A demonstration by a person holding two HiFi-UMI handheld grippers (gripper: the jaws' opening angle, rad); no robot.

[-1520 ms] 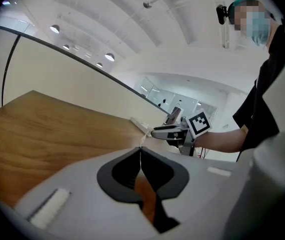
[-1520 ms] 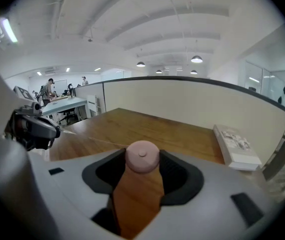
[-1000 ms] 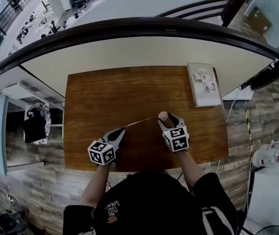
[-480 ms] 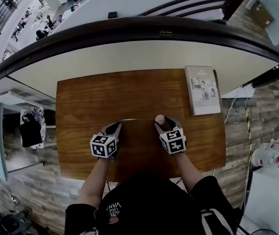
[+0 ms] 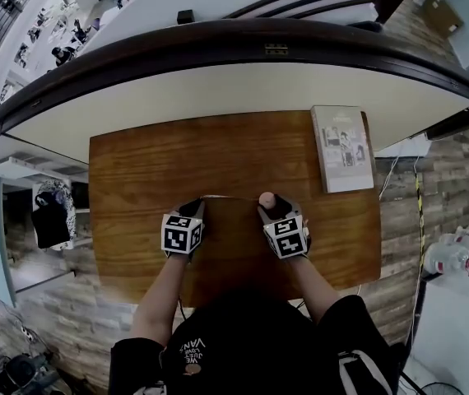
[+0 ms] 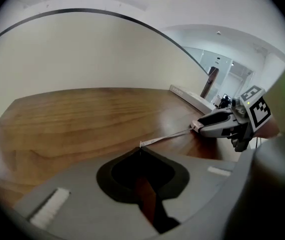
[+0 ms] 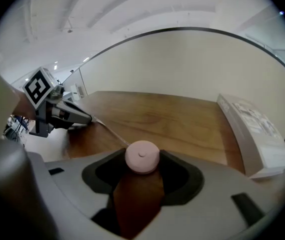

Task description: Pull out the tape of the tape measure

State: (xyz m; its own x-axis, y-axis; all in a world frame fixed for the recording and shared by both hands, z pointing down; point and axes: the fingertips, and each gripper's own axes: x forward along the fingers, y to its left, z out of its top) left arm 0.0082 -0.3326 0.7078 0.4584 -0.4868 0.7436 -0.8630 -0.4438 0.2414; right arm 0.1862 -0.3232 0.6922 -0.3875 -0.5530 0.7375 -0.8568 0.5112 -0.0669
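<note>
One tape measure (image 7: 142,157) clamped in right claw (image 5: 268,203); left claw (image 6: 140,149) pinches tape (image 6: 170,137) tip; one book (image 5: 343,148).

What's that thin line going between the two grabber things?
A thin tape, pulled out of the pink tape measure held by the right gripper, runs to the left gripper, which pinches its end, above the wooden table. The head view shows it.
</note>
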